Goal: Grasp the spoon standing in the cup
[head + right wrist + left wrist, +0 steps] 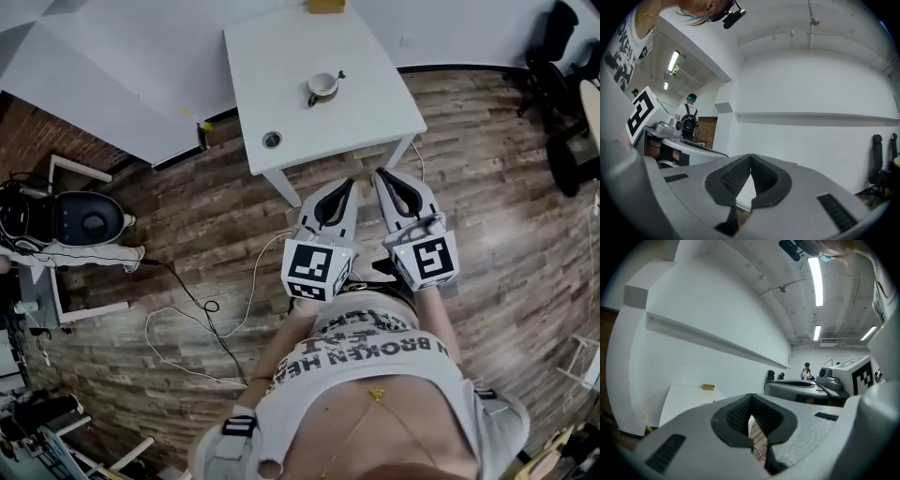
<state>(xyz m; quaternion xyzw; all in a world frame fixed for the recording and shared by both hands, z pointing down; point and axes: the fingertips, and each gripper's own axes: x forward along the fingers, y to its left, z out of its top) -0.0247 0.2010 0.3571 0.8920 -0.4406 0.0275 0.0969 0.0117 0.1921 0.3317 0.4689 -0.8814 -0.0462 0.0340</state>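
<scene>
A white cup (322, 87) stands on the small white table (291, 47), and the dark handle of a spoon (338, 74) sticks out of it to the right. Both grippers hang over the wood floor in front of the table, close to the person's body and well short of the cup. My left gripper (347, 184) (751, 397) is shut with nothing in it. Beside it, my right gripper (380, 174) (750, 157) is shut and holds nothing as well. Neither gripper view shows the cup.
A small round metal item (272, 140) lies near the table's front left corner, and a yellow-brown block (325, 6) (708, 387) sits at its far edge. Cables (202, 314) trail over the floor at left. Dark chairs (562, 84) stand at right, and a person stands far off (688, 116).
</scene>
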